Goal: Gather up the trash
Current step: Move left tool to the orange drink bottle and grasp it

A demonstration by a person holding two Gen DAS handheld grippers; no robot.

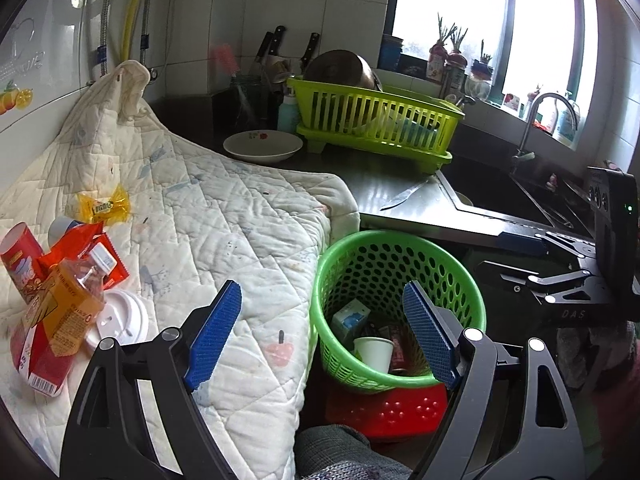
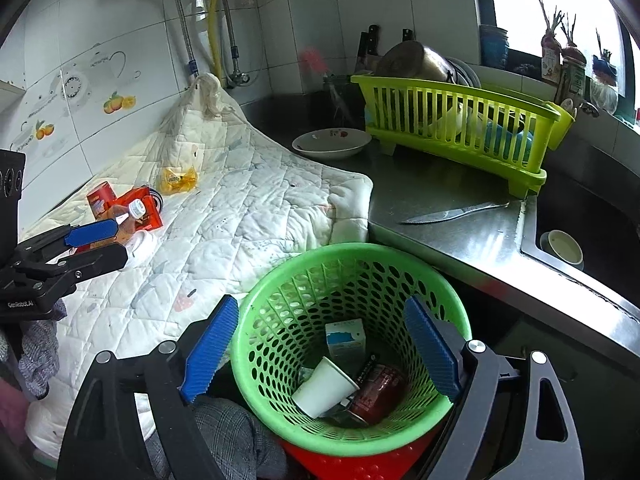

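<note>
A home kitchen: steel sink (image 2: 532,216), dish rack (image 2: 460,128), knives, tiled walls (image 2: 120,20)

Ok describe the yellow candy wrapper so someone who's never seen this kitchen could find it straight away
Start at the white quilted cloth that covers the counter left of the green basket. Near its wall-side edge, just beyond the heap of red packets and a bottle, lies the wrapper. It is the only clear yellow piece, twisted at both ends, lying apart from the heap.

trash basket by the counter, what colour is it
Green, with a perforated wall: the trash basket shows best in the right wrist view.
</note>
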